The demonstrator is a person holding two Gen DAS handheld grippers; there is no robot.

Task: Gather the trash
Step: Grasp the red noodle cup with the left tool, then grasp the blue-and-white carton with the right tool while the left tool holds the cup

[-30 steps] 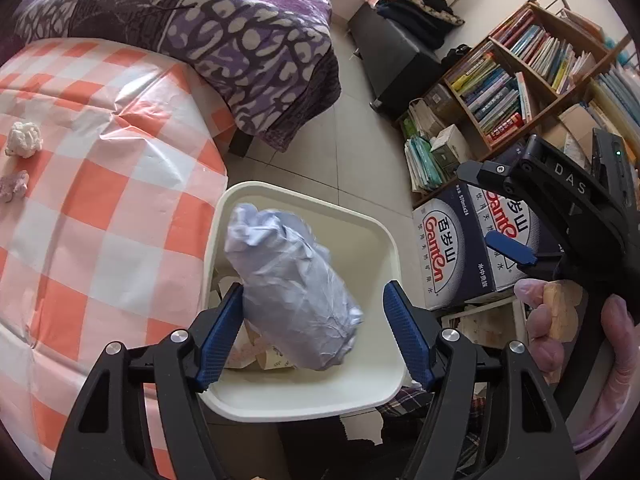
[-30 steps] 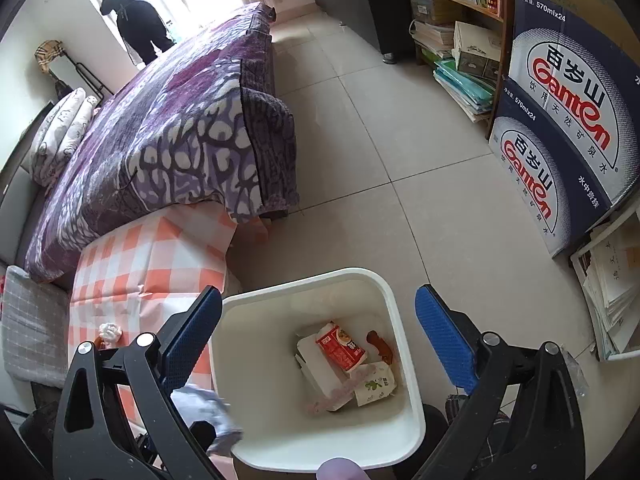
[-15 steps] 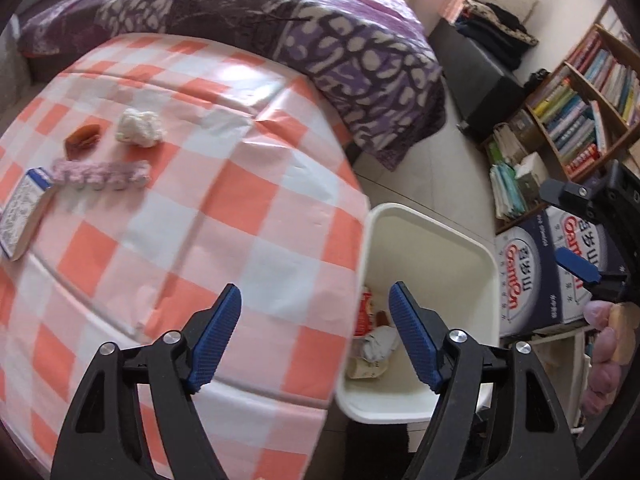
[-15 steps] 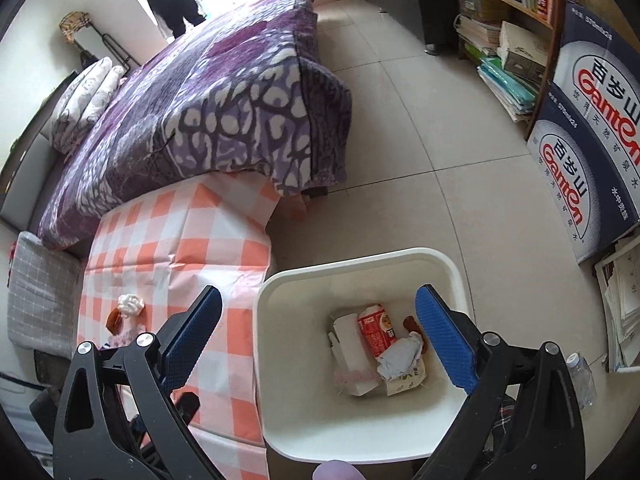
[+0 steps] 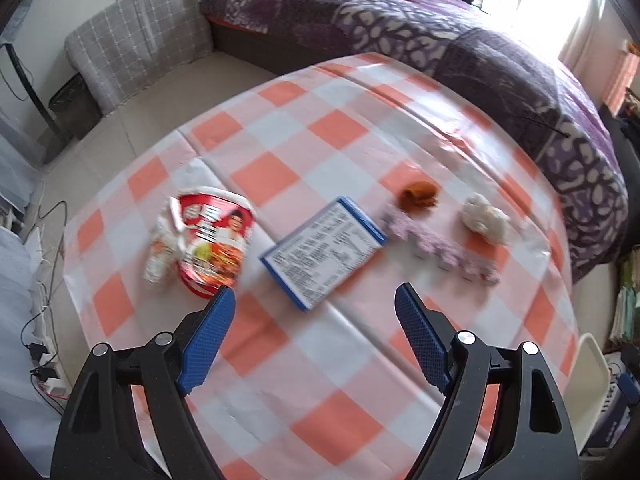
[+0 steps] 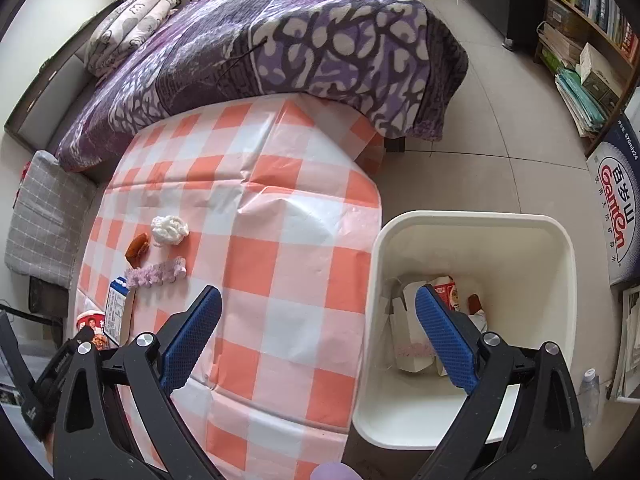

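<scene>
On the orange-checked table (image 5: 320, 128) lie a red instant-noodle cup (image 5: 214, 240), a blue-edged carton (image 5: 324, 252), an orange scrap (image 5: 418, 196), a white crumpled tissue (image 5: 484, 218) and a pink strip (image 5: 440, 246). My left gripper (image 5: 314, 312) is open and empty, hovering above the table just short of the carton. My right gripper (image 6: 318, 312) is open and empty, between the table edge and the white bin (image 6: 472, 220), which holds cartons and wrappers. The same tissue (image 6: 170, 230), scrap (image 6: 138, 248), strip (image 6: 158, 274) and carton (image 6: 120, 308) show in the right wrist view.
A purple patterned bed (image 6: 280, 40) borders the table's far side. A grey cushion (image 5: 140, 44) lies at the back left. Bookshelves (image 6: 588, 20) and a blue printed box (image 6: 616, 200) stand to the right of the bin. Cables (image 5: 40, 344) lie on the floor at left.
My left gripper let the grey wad fall into the bin, then swung left from the bin to over the table's trash. My right gripper drifted left toward the table edge.
</scene>
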